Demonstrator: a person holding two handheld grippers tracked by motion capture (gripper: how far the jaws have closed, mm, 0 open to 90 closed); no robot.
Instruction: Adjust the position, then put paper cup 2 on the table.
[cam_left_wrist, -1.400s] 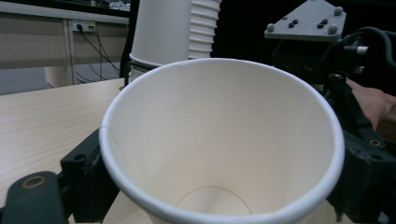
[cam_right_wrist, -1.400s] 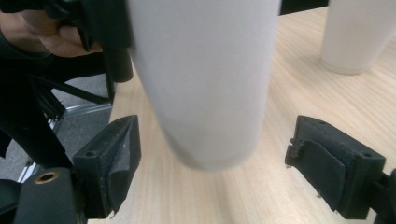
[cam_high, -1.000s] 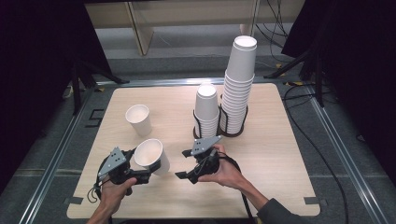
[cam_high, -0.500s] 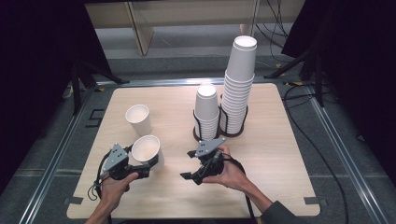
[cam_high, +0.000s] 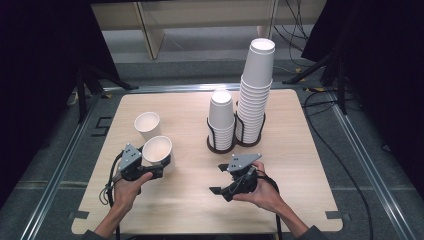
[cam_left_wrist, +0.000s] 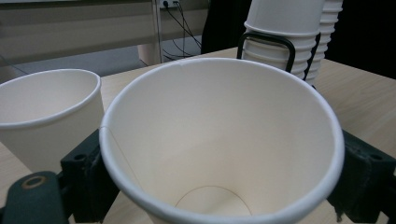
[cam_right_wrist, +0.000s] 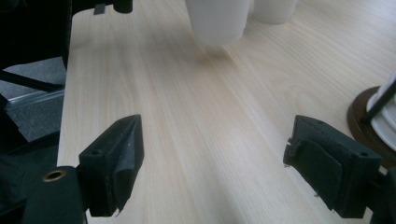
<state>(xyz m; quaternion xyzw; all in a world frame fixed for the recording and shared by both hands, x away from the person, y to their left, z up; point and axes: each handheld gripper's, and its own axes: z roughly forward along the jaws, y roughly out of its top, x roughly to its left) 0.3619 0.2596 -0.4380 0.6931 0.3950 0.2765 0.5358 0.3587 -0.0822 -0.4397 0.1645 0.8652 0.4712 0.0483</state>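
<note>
Fingers of left gripper (cam_high: 159, 169) clamp a white paper cup (cam_high: 157, 149), upright, mouth up, at approx 8 o'clock on bench (cam_high: 300, 145). Right gripper (cam_high: 220, 179) at 6 o'clock, fingers wide, nothing btwn them. Second cup (cam_high: 147, 125) just beyond at 10. Cup stacks (cam_high: 256, 85) in wire holder at 1 o'clock.

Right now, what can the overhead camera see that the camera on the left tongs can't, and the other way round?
High view alone: both hands, the right tongs standing open with nothing in them, and the full height of the tall cup stack. Left gripper view alone: the inside bottom of the held cup and the black pads pressing its sides. Shared: that held cup, the loose cup next to it, the wire holder and the wooden table.
</note>
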